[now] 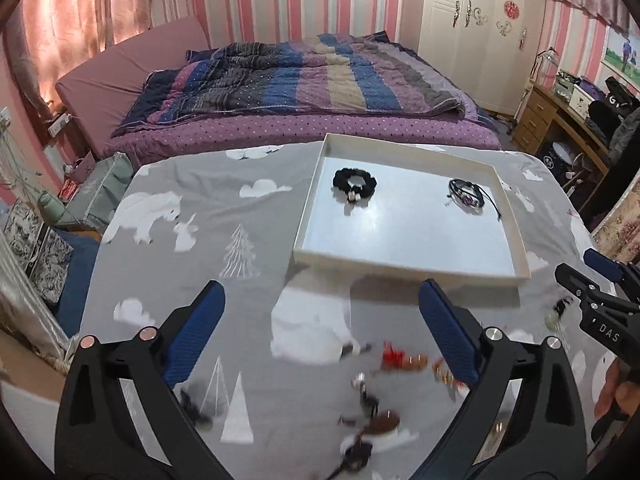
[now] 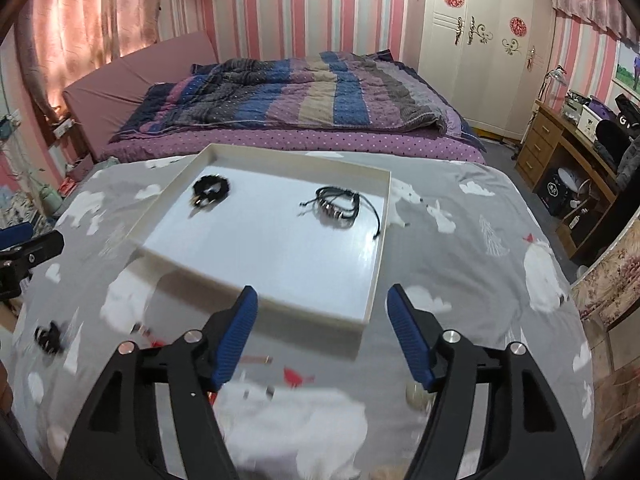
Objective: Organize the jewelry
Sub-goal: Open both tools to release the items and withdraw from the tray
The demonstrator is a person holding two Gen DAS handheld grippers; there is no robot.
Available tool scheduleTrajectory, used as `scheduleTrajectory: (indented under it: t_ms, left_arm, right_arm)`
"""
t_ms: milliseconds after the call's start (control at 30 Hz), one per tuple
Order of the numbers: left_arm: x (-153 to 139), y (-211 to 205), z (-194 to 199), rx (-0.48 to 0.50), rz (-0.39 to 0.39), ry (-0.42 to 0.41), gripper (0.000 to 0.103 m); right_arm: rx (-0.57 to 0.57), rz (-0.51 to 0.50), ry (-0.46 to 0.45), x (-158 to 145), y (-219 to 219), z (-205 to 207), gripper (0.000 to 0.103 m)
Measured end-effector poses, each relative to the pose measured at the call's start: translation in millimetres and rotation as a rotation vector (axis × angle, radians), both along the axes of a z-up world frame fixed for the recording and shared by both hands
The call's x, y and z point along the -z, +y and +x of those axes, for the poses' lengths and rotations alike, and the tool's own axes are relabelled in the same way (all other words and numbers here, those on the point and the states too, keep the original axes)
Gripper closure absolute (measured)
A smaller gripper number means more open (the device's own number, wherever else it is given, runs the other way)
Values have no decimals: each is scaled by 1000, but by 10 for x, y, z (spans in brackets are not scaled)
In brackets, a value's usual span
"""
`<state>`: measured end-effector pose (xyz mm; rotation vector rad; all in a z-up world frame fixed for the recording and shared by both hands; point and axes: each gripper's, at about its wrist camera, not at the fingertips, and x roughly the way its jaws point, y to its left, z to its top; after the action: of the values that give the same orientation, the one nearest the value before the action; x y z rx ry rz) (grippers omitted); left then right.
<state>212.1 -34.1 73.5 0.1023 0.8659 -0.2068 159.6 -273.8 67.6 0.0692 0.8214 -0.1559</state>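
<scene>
Two pieces sit in the white tray (image 1: 404,272): a black scrunchie-like band (image 1: 354,183) toward its far left, a black cord bracelet (image 1: 469,196) toward its far right, well apart from each other. The tray lies on the grey printed cloth (image 1: 192,240) with the bed behind.

Left gripper (image 1: 320,332) has its jaws spread wide, nothing between them. Right gripper (image 2: 322,334) is also parted, a bit less wide, empty too. Both hover over the near part of the cloth, short of the tray's near rim.

Judged step: between placements, with both tools empty and set up for the next pickup. The loose pile (image 1: 384,384) still lies on the cloth below the left gripper (blurred; red, brown and black bits, can't name each piece). A dark item (image 2: 48,338) lies off to the left in the right wrist view.

The next move likely calls for dropping onto one loose piece, closing on it cleanly without snagging a neighbour, then carrying it to a bare part of the tray, clear of the two already there.
</scene>
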Motion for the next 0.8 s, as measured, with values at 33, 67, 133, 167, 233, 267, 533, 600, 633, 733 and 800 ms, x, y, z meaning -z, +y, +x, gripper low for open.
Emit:
scheduleTrajectory:
  t_ms: [33,67,133,167,233,267,533,600,633,733,800]
  left_arm:
    - [5,35,-66,-7,2,-4,5]
    - [12,56,-116,-8,2,-4,5]
    - [58,130,-263,-1,-5,11,5]
    - [93,167,-316,-1,-9,21,5]
    - [153,215,-405,6,-17,32,5]
    - [170,218,-425,6,-18,33,5]
    - [370,344,-667,3,-22,25,5]
    - [428,350,-725,12,-19,29,5]
    - [454,359,-750,15,-22,34,5]
    - [515,379,-793,17,-33,51,5]
    - [558,389,-789,15,-40,59,5]
  right_arm:
    - [-7,1,1,4,19,-88,33]
    - [-10,0,1,18,25,-143,33]
    - [-20,1,0,37,44,-260,31]
    - [-23,-2,0,51,59,-349,31]
    - [-26,-7,1,74,71,-459,30]
    - [-27,-6,2,80,59,-479,30]
    - [-24,-29,10,184,110,-775,30]
    - [-27,-33,16,226,135,-815,30]
    - [-28,-36,20,256,144,-838,30]
    - [-28,-31,33,325,152,-858,30]
    - [-28,-24,40,359,163,-846,30]
